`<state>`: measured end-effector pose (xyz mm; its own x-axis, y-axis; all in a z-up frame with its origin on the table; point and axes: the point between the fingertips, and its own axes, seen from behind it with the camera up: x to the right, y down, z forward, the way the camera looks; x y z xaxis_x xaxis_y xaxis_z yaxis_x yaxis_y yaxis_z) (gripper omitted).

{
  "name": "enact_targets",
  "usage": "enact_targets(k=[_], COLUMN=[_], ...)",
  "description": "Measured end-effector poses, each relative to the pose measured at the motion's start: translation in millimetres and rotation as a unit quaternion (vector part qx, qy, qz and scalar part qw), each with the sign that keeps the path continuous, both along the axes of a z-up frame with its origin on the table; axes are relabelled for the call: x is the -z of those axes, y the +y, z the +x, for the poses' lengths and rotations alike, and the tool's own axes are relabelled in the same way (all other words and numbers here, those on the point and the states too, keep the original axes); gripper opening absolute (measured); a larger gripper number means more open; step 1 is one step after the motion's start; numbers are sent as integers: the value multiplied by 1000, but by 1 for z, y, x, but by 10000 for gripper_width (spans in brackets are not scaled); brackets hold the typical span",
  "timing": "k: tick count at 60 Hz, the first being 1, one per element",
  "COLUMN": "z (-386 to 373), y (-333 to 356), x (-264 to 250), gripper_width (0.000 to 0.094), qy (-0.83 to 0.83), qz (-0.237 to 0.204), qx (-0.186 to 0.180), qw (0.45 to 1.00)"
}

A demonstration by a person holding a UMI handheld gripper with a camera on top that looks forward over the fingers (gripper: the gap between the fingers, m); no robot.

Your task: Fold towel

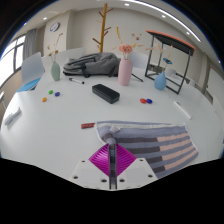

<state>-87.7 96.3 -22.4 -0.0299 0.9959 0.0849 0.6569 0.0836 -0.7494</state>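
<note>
A grey and white striped towel with thin red stripes lies on the white table, just ahead of the fingers and to their right. Part of it looks folded over itself. My gripper sits at the towel's near edge. Its magenta pads are pressed together with a thin strip of the towel's edge running between them. The bit of towel inside the pads is mostly hidden.
Beyond the towel stand a black box, a pink vase with flowers, a grey bag, a blue cup and a light blue bottle. Small coloured pieces lie scattered. A black stand is at the far right.
</note>
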Motion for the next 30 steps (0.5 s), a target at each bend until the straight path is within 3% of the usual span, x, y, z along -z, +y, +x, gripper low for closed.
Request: enact_targets(k=[8,17,30], z=[-1,4,0], y=[2,1,31], x=[1,-5,-79], gripper_width=[27,9,9], qy=[-13,-34,-9], qz=[9,-37,-79], qx=[11,22,20], qw=[1000,998,997])
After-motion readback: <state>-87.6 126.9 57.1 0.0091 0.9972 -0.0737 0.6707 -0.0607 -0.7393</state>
